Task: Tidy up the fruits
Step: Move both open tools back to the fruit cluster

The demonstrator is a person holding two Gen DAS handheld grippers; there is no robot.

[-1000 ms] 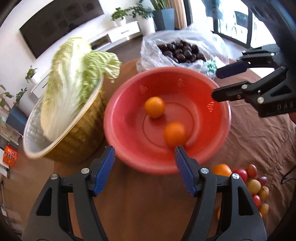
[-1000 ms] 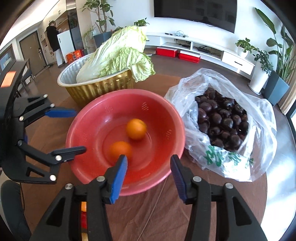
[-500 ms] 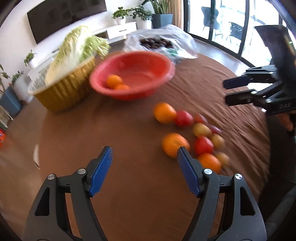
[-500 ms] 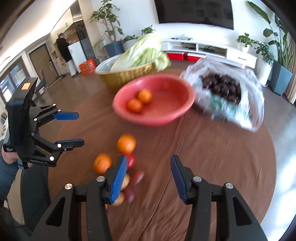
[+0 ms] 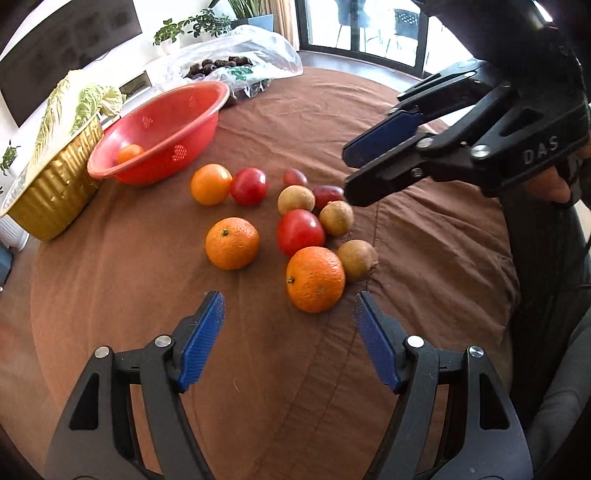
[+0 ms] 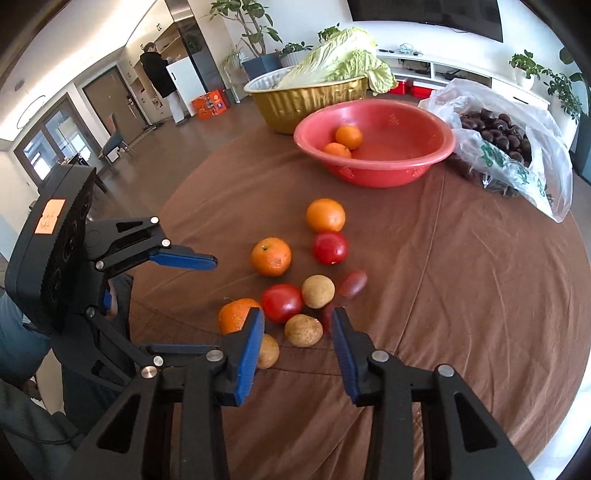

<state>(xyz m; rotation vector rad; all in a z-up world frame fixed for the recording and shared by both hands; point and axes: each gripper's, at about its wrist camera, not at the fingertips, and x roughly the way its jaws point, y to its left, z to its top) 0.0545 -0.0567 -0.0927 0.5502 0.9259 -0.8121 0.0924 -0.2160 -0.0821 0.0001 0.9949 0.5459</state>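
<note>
Three oranges (image 5: 315, 279) lie just beyond the open left tongs (image 5: 289, 314).

**Home living room with open kitchen corner**

Domestic interior, lived in. Wall-mounted television (image 6: 424, 14) over a long low white media cabinet (image 6: 461, 70) with red boxes in its open shelf. Potted houseplants (image 6: 251, 22) along the walls and by the glass doors (image 5: 362, 29). Wood-toned floor. At the far end, a kitchen nook with cupboards, where a person (image 6: 160, 81) stands at a white appliance. Entrance door (image 6: 110, 99) nearby. Round table under a brown cloth (image 6: 461, 277) carries household groceries: napa cabbage (image 6: 332, 55) in a gold foil pan (image 6: 310, 99), a plastic bag of chestnuts (image 6: 502, 140), a red basin (image 6: 376, 162), loose fruit.
</note>
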